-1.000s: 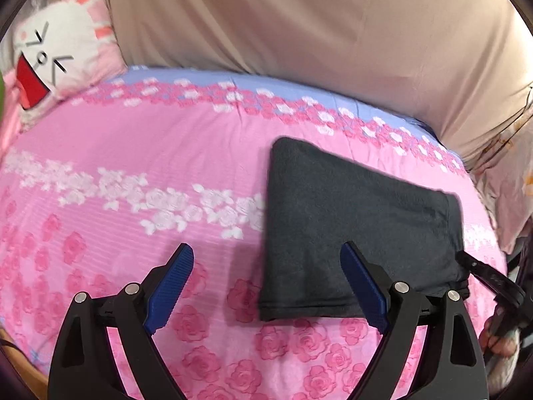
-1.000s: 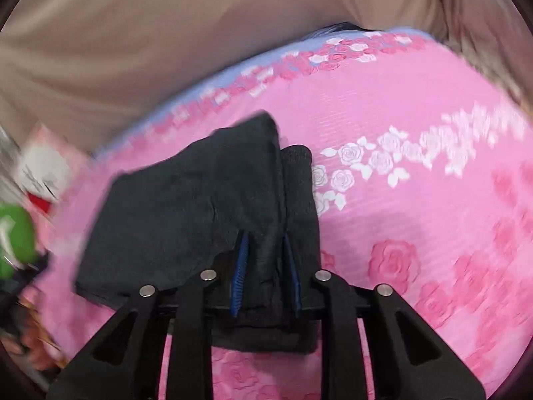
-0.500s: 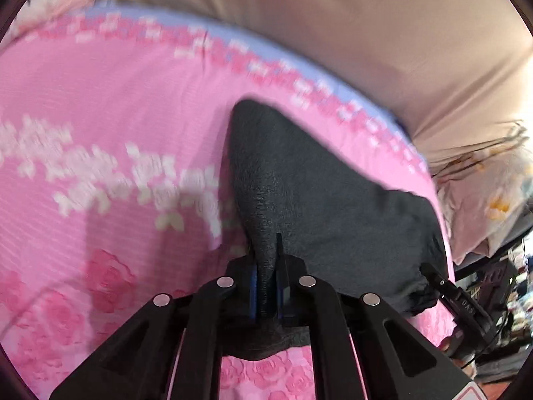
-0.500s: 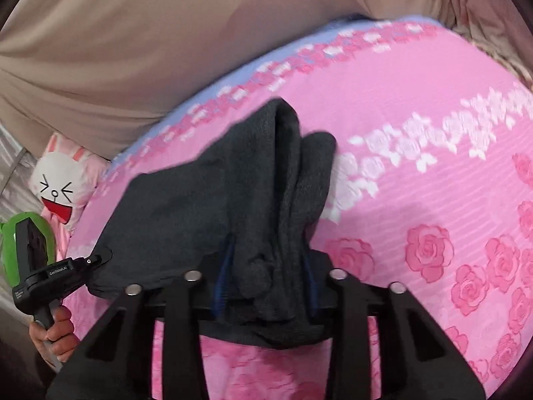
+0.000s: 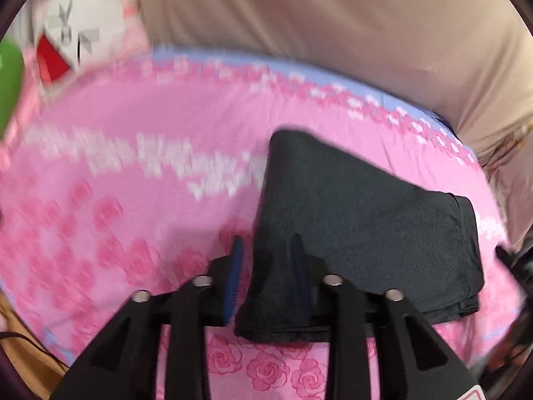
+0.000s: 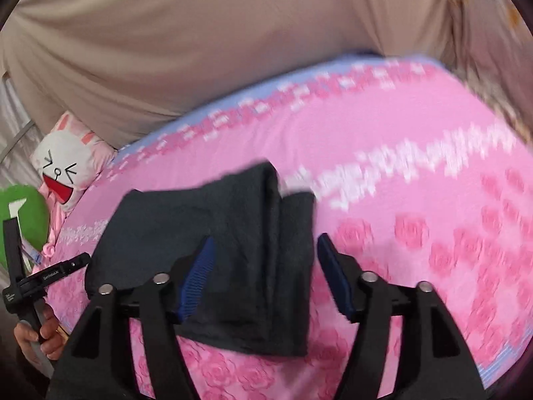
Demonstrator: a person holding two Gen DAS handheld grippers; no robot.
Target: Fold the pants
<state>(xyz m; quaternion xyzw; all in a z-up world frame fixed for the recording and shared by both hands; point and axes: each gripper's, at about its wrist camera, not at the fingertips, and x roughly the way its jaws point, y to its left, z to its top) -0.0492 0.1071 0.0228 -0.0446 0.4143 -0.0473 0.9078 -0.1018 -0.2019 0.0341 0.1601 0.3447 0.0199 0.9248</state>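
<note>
The dark grey folded pants [image 5: 359,220] lie flat on the pink rose-print bedspread [image 5: 133,200]. My left gripper [image 5: 266,239] hovers over their near left corner with its jaws opening. The corner sits between the blue pads [image 5: 233,276], and the left pad stands clear of the cloth. In the right wrist view the pants [image 6: 200,213] show a doubled fold at their right side. My right gripper [image 6: 266,237] straddles that fold, its jaws opening wide and its pads off the cloth. The left gripper [image 6: 50,273] shows there at the far left, held by a hand [image 6: 36,336].
A white rabbit plush pillow [image 5: 76,33] [image 6: 66,170] lies at the bed's far left, beside a green object [image 6: 23,216]. Beige fabric [image 5: 333,33] hangs behind the bed. The bedspread's near edge [image 6: 499,360] runs close under the grippers.
Half a second ago both grippers pinched the pants, the left on the corner and the right on the fold. Both jaws have now parted and the pants lie flat on the bed.
</note>
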